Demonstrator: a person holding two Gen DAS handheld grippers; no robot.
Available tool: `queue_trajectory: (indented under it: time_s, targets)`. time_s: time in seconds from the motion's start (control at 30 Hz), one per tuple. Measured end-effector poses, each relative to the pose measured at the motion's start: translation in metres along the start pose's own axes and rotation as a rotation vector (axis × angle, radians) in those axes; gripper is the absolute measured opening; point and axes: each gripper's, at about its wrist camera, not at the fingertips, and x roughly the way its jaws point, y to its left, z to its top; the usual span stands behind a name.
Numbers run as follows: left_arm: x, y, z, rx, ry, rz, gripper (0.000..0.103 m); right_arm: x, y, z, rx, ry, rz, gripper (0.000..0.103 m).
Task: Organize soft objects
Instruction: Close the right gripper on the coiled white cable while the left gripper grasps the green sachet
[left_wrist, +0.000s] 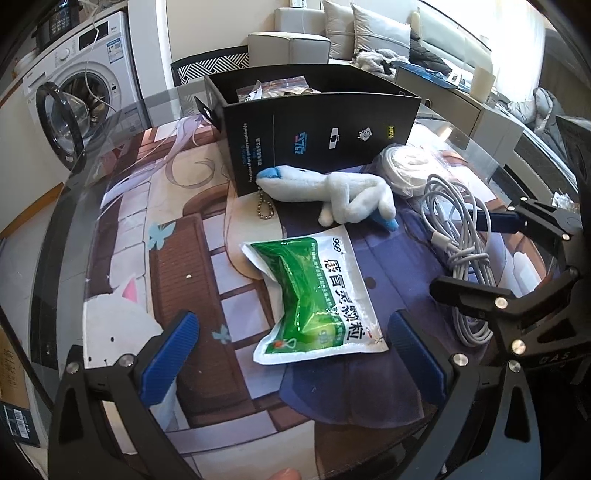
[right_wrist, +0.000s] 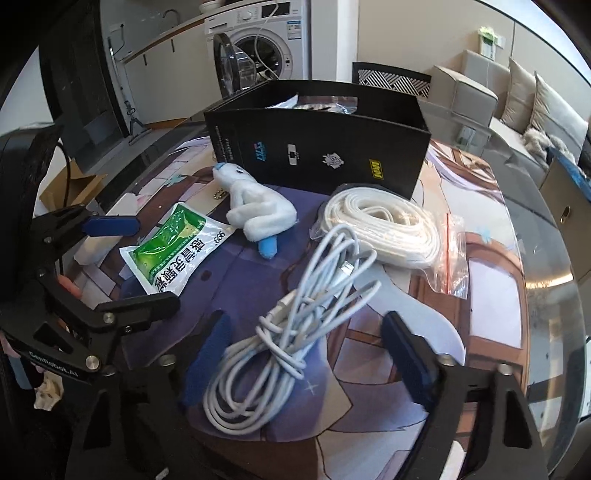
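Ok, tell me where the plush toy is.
The white plush toy lies on the mat against the black box, behind the green sachet and left of the bagged white cable.

The green-and-white foil sachet (left_wrist: 318, 295), lying between the left gripper's (left_wrist: 295, 354) fingers, reads "999" with Chinese characters. Beyond it, the black cardboard box (right_wrist: 325, 155) carries a yellow "NAVI" logo. "GenRobot.AI" stands on that gripper's frame.

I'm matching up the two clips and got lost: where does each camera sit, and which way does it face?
Left wrist: on the left gripper, angled down at the green packet; a fingertip shows.
Right wrist: on the right gripper, angled down at the white cable.
Shared: plush toy, black box, bagged strap; each shows the other gripper.
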Motion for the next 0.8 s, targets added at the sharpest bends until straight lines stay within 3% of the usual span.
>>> queue_trajectory:
  time_s: [0.13,0.6,0.67,0.73,0.8]
  targets:
    - [0.0007,-0.0012,0.0000,0.003,0.000,0.012,0.103,-0.0027,0.0042,-0.0022,-0.070,0.006,0.003,0.070]
    - [0.0032,-0.0061,0.0012,-0.015,-0.019,0.048,0.103,-0.0062,-0.0043,-0.0083,-0.096,-0.003,0.028,0.069]
    - [0.0039,-0.0066,0.0015,-0.023,-0.025,0.055,0.103,-0.0073,-0.0029,-0.0081,-0.096,-0.015,0.034,0.058]
    - [0.0042,-0.0069,0.0016,-0.032,-0.032,0.061,0.103,-0.0083,-0.0011,-0.0072,-0.095,-0.028,0.033,0.037]
    - [0.0042,-0.0069,0.0013,-0.036,-0.034,0.064,0.103,-0.0087,-0.0007,-0.0070,-0.101,-0.034,0.038,0.031]
